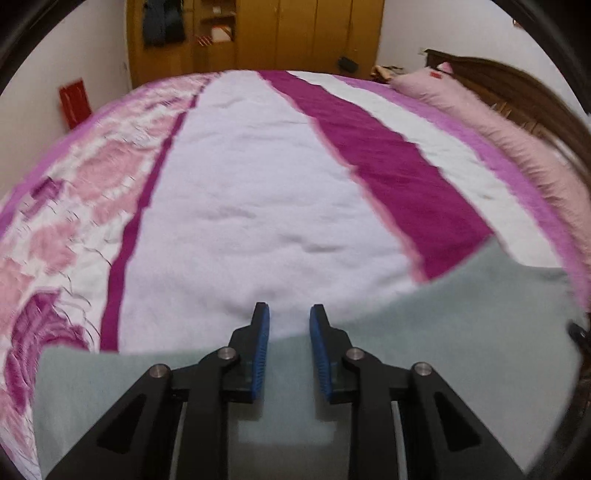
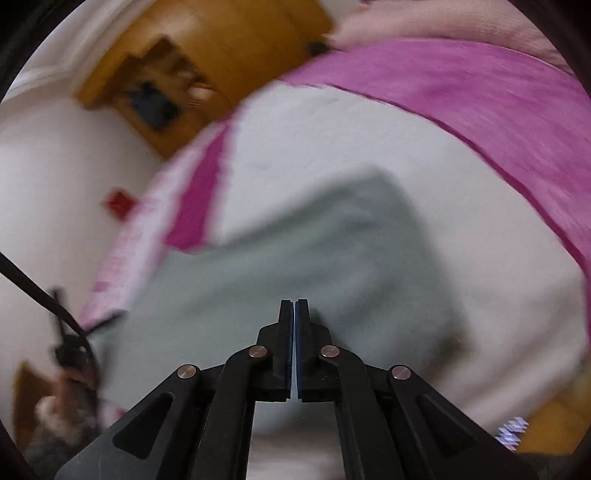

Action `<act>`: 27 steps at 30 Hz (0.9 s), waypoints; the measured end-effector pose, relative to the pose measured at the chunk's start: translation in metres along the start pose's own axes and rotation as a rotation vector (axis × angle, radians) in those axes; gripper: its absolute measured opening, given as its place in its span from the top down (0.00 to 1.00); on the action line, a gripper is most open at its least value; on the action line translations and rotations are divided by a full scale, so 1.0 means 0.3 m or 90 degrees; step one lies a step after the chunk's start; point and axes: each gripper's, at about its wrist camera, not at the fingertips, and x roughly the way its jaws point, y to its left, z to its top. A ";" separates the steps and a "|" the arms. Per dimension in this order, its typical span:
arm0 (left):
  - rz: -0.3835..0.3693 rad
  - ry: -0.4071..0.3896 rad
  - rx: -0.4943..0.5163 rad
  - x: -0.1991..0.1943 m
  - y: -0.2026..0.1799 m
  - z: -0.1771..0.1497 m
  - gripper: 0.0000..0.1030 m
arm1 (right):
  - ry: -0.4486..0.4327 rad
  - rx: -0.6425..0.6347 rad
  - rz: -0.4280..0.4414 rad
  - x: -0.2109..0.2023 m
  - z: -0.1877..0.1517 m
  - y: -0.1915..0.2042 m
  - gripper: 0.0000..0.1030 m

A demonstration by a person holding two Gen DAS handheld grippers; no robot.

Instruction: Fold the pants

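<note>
The bedspread [image 1: 258, 192], striped white and magenta, is taking up most of the room, and the pale grey-green pants [image 1: 461, 325] are lying flat near its edge. To me this looks like the start of a fold. The left gripper [image 1: 289, 317] is hanging over the cloth's edge, jaws apart, gripping nothing. The right gripper [image 2: 294, 306] is clenched tight, apparently empty. Next, an edge needs pinching. A pink pillow [image 1: 491, 110] and wardrobe [image 1: 258, 33] are standing well clear.
</note>
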 end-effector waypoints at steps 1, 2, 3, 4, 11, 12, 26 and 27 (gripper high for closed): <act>0.003 0.002 -0.003 0.012 0.001 -0.001 0.76 | -0.004 0.036 0.007 -0.006 -0.017 -0.053 1.00; 0.003 0.000 -0.008 0.014 0.004 -0.001 0.76 | -0.019 0.066 0.028 -0.025 -0.022 -0.083 1.00; 0.003 -0.004 -0.011 0.011 0.007 0.000 0.76 | -0.044 0.093 0.034 -0.057 -0.029 -0.111 1.00; 0.002 -0.010 -0.014 0.000 0.006 -0.001 0.76 | -0.083 0.108 0.046 -0.106 -0.042 -0.136 0.99; -0.069 -0.008 -0.049 -0.118 -0.028 -0.022 0.74 | -0.164 0.220 0.124 -0.214 -0.154 -0.264 0.46; -0.087 -0.011 -0.050 -0.146 -0.043 -0.032 0.74 | -0.159 0.240 0.149 -0.204 -0.164 -0.273 0.46; -0.104 -0.007 -0.004 -0.209 -0.203 -0.145 0.72 | -0.171 0.221 0.129 -0.131 -0.080 -0.263 0.47; -0.104 -0.004 -0.004 -0.203 -0.201 -0.152 0.72 | -0.172 0.254 0.156 -0.125 -0.089 -0.292 0.47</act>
